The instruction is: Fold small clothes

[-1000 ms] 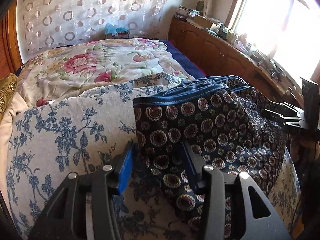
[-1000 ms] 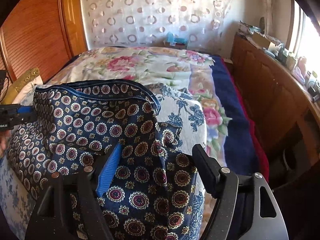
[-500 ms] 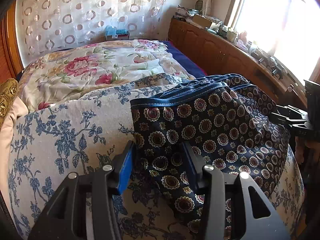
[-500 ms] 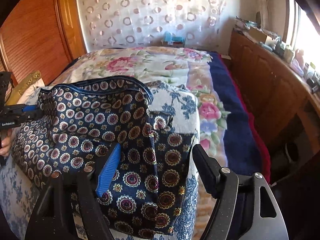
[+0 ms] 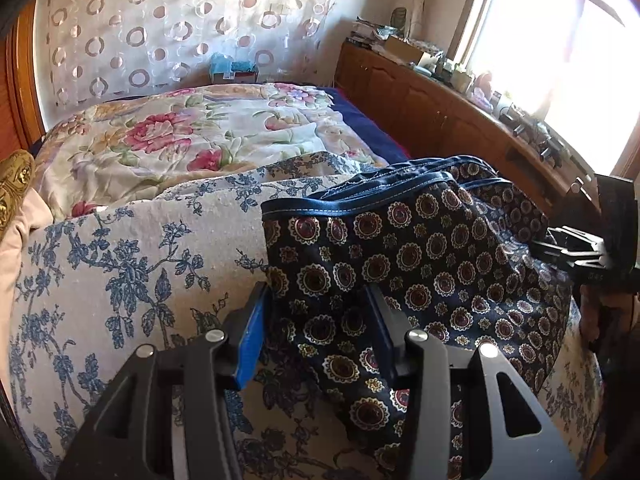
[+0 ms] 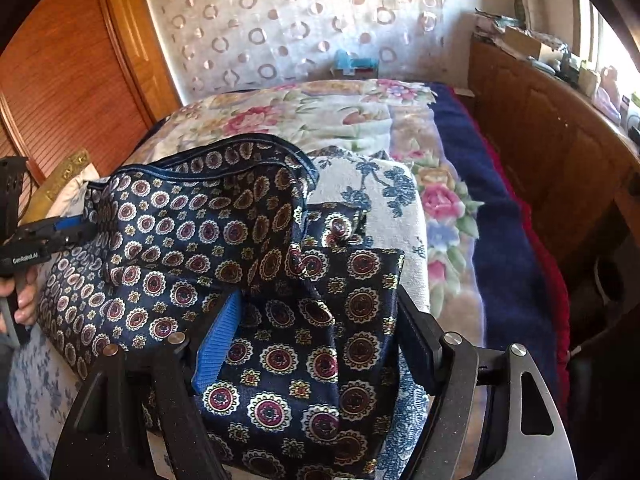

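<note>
At the far left of the left wrist view, a gold cushion (image 5: 14, 184) pokes in beside a cream pillow (image 5: 16, 240). Next comes the blue-flowered cloth (image 5: 132, 264), a broad bare stretch of it lying open to the left of the garment. The left gripper (image 5: 318, 328) sits low over this cloth with its fingers parted a moderate way; the near left corner of the shorts (image 5: 420, 264) lies between the blue pads (image 5: 250, 344), touching the left one, and no pinch is visible. The shorts are dark navy with round medallions, spread on the flowered cloth at the foot of the bed, their blue waistband (image 5: 352, 202) running along the far edge. Behind them lies the rose-patterned quilt (image 5: 172, 148), and to the right a wooden cabinet (image 5: 440, 116) under the window.

In the right wrist view, the left gripper (image 6: 72, 228) shows at the shorts' left edge. The shorts (image 6: 200, 232) are bunched, one leg folded toward the near right. The right gripper (image 6: 316, 332) straddles that leg, spread wide, fabric between the fingers but not clamped. Right of it run the cloth's edge, a navy blanket (image 6: 492, 216) and a red strip (image 6: 556, 300).
</note>
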`<state>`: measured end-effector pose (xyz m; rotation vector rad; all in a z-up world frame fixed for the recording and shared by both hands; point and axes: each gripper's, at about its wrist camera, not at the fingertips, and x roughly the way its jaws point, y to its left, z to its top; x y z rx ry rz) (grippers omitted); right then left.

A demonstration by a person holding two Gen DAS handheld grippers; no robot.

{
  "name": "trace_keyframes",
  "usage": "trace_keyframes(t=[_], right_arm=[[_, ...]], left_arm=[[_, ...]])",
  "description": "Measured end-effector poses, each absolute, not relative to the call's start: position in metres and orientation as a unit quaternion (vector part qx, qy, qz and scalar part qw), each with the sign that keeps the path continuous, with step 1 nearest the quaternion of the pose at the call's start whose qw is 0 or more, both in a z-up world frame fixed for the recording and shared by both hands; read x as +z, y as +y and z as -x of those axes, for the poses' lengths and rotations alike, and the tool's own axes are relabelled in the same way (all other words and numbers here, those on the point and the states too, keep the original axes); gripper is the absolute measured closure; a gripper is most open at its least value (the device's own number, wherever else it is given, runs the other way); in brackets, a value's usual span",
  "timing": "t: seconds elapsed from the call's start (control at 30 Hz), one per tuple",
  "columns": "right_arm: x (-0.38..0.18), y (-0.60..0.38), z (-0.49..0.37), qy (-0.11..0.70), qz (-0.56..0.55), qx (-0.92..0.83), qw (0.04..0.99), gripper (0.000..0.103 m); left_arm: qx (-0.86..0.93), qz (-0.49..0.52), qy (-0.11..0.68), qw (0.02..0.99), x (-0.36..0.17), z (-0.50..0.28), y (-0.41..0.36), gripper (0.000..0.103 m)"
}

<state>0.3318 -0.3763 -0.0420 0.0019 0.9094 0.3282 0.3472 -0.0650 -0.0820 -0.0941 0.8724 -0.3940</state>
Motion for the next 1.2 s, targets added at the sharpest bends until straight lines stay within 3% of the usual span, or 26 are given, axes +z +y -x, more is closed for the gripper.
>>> trace_keyframes(t=[0.07, 0.13, 0.17, 0.23, 0.3, 0.43, 0.83, 1.2], right_arm=[[-0.041, -0.371, -0.331, 0.437, 0.007, 0.161, 0.885, 0.037], [-0.041, -0.366, -0.329, 0.437, 0.013, 0.170, 0.883, 0.056], [-0.041, -0.364, -0.328, 0.438, 0.016, 0.176, 0.881, 0.061], [-0.040, -0.358, -0.325, 0.440, 0.019, 0.190, 0.877, 0.082], [-0.040, -0.354, -0.324, 0.442, 0.016, 0.205, 0.873, 0.090], [-0.038, -0.352, -0.320, 0.434, 0.020, 0.204, 0.877, 0.096], [-0.005, -0.332, -0.299, 0.371, 0.041, 0.194, 0.907, 0.098], [0.043, -0.266, -0.294, 0.310, 0.082, 0.253, 0.913, 0.098]], left_arm=[[-0.200, 0.050, 0.422, 0.883, -0.082, -0.348, -0.066, 0.067], [-0.207, 0.052, 0.423, 0.881, -0.082, -0.348, -0.068, 0.076], [-0.209, 0.052, 0.424, 0.880, -0.082, -0.349, -0.069, 0.080], [-0.219, 0.058, 0.429, 0.874, -0.081, -0.349, -0.071, 0.094], [-0.225, 0.061, 0.427, 0.874, -0.079, -0.347, -0.075, 0.099], [-0.231, 0.064, 0.406, 0.882, -0.067, -0.338, -0.074, 0.101], [-0.237, 0.078, 0.320, 0.914, -0.008, -0.290, -0.043, 0.101], [-0.173, 0.099, 0.260, 0.945, 0.028, -0.242, 0.038, 0.101]])
